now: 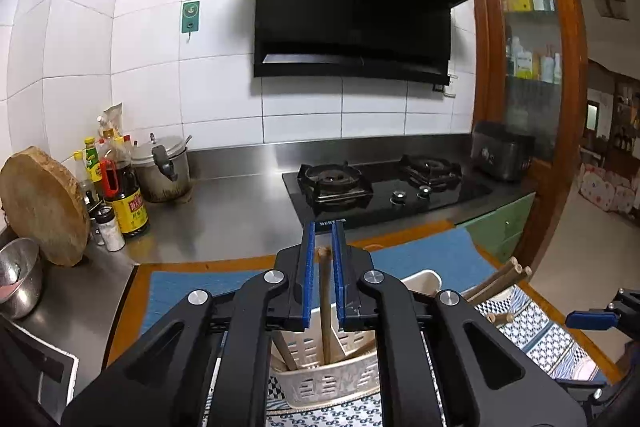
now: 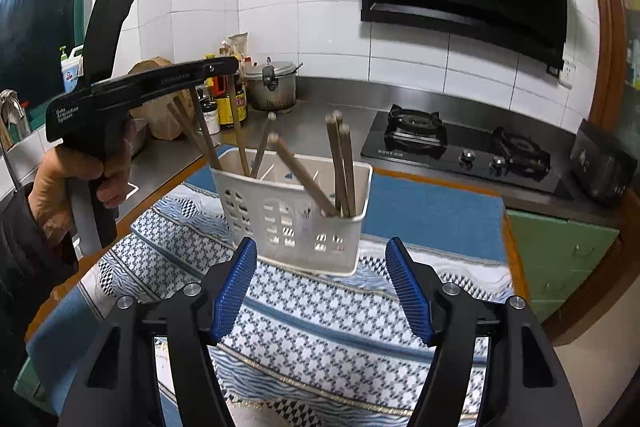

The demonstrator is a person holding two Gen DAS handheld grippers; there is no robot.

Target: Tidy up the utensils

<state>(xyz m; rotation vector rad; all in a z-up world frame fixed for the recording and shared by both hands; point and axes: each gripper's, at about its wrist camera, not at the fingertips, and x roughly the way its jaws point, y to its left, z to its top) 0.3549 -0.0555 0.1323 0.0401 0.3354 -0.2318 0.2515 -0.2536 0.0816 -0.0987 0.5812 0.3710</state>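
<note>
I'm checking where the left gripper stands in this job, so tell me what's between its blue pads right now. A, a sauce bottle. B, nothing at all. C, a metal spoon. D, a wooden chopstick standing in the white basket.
D: the left gripper is shut on a wooden chopstick whose lower end stands in the white basket.

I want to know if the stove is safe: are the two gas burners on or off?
Off, as far as visible: the two black gas burners on the glass hob show no flame in either view. The knob positions are too small to read.
</note>
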